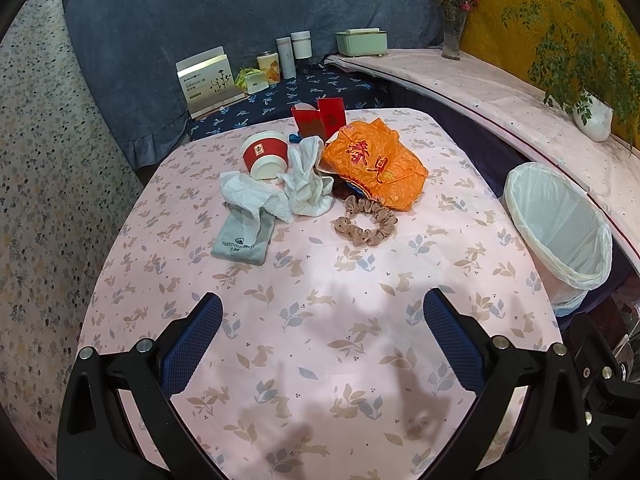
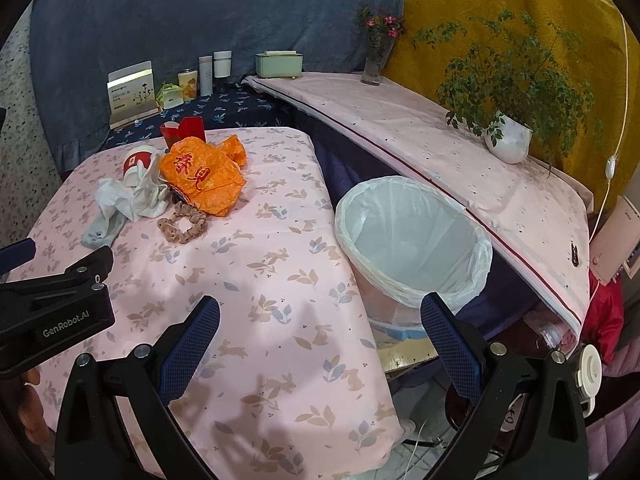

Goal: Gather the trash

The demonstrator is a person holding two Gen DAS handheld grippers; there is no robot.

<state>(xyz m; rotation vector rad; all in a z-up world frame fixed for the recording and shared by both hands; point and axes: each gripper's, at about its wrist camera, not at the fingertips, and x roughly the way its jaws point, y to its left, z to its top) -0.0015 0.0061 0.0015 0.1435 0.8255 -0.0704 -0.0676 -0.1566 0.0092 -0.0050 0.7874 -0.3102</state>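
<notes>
Left wrist view is showing the left tongs (image 1: 322,342) hanging over the near part of the table (image 1: 320,360), with the two blue pads wide apart and nothing between them. The right tongs (image 2: 320,346) are also standing wide apart and holding nothing, over the table's edge next to the trash bin (image 2: 414,240).

The trash is sitting in a pile at the far end of the table, well apart from both tongs. A crumpled orange bag (image 1: 376,164) with red Chinese writing is lying on top. Beside it a red and white paper bowl (image 1: 266,154) is tipping on its side, and white crumpled tissues (image 1: 256,196) are touching it. A gray pouch (image 1: 244,238) is showing small writing that is too blurry to read. A brown scrunchie (image 1: 366,220) is lying just beside the orange bag.

The bin is waiting next to the table, lined with a white bag and open at the top, probably so trash can drop right in. The side of the left tongs is reading "GenRobot.AI" in the right wrist view.
</notes>
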